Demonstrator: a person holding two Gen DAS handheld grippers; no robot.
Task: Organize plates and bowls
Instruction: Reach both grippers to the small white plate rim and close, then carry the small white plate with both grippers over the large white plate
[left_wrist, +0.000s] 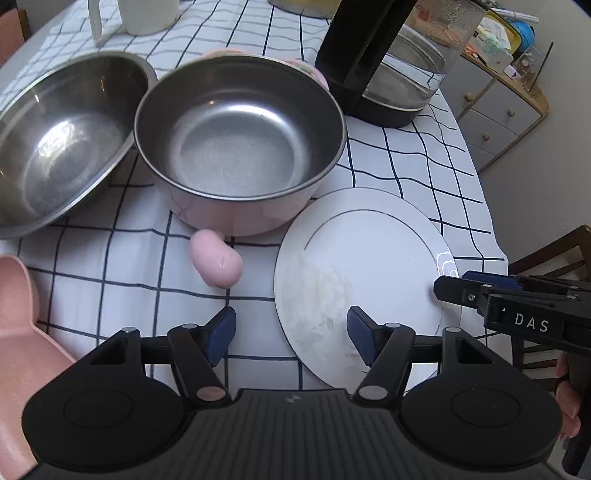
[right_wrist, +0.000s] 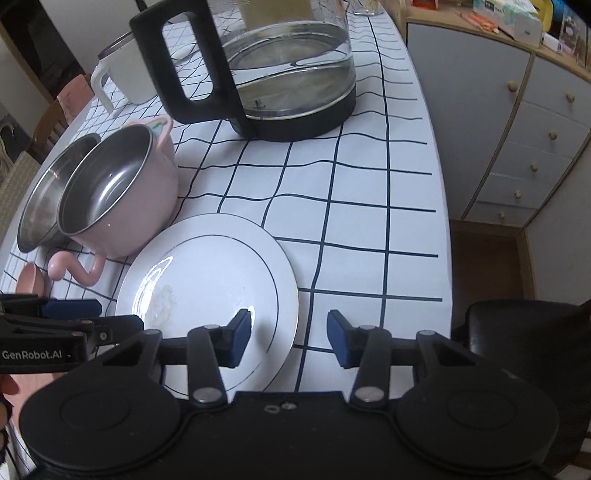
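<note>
Both wrist views close above table, facing forward, sharing white plate (left_wrist: 369, 266) (right_wrist: 214, 280)

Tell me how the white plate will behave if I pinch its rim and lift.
The white plate looks rigid and glazed, judging by its glare, so the fingers may slip. It lies flat on the tablecloth, so getting under the rim could be awkward. Probably breakable if dropped.

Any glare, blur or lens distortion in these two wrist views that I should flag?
Left wrist view: bright reflections inside the steel bowl, a small glint on the plate rim, grid lines bowed by the fisheye. Right wrist view: a streak of glare on the plate, reflections on the kettle glass; both sharp.
</note>
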